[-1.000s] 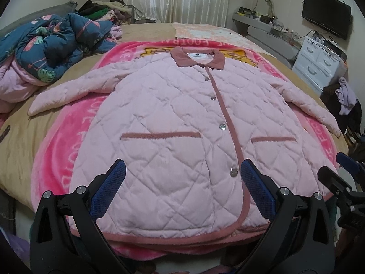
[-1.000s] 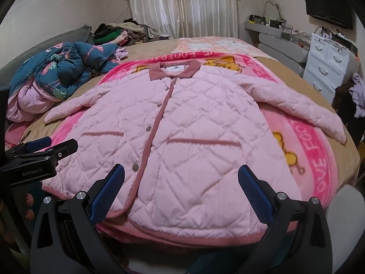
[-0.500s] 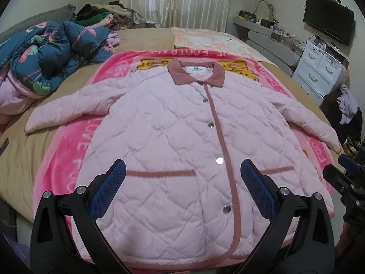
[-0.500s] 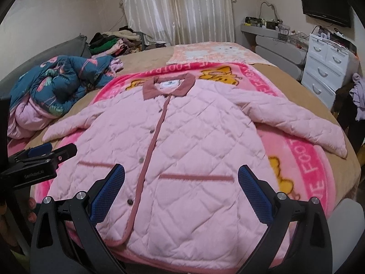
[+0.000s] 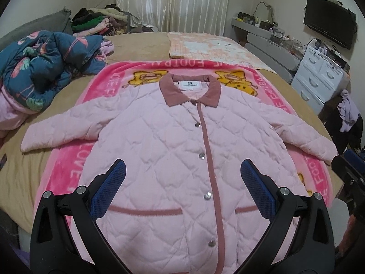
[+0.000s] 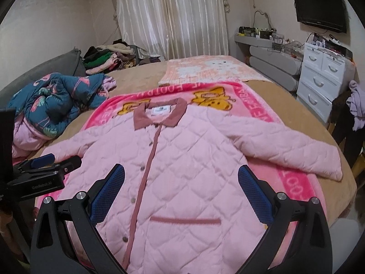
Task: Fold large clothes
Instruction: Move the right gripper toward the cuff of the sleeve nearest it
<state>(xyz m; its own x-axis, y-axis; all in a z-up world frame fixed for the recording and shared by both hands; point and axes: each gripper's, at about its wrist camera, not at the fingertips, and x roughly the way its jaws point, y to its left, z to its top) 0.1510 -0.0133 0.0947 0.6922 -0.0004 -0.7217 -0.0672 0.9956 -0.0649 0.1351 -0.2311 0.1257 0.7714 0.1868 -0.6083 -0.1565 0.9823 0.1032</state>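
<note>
- L gripper [image 5: 181, 186]: jaws spread wide, nothing between the blue pads [image 5: 108, 189]; it hovers over the near-mid front of the pink quilted coat [image 5: 173, 159], no contact visible.
- R gripper [image 6: 181, 188]: also wide open and empty, above the coat's near right half, over the pocket trim [image 6: 184, 221]; not touching fabric as far as I can tell.
- From the R cam, the L gripper shows side-on at the left edge, just over the coat's left sleeve [image 6: 66, 148]; can't tell if it touches. From the L cam, only a dark bit of the R gripper shows at the right edge.
- Hidden/cut off: coat hem is out of frame at the bottom in both views, behind the gripper bodies. Left cuff in R cam is covered by the L gripper. Collar label text too small to read.
- Coat: lies flat, front up, snapped shut, on a pink cartoon blanket [image 5: 109, 84] on the tan bed [image 5: 141, 45]. Dusty-rose collar [image 5: 190, 89] at the far end, rose placket down the middle w/ silver snaps [image 5: 201, 156], both sleeves spread out to left & right, right cuff [image 6: 328, 166] near the bed's right edge.
- Around: blue floral duvet [image 5: 43, 68] bunched far left, clothes pile [image 6: 107, 59] far back by the curtain [image 6: 171, 18], white drawers [image 6: 319, 80] & TV [image 6: 319, 6] at right.
</note>
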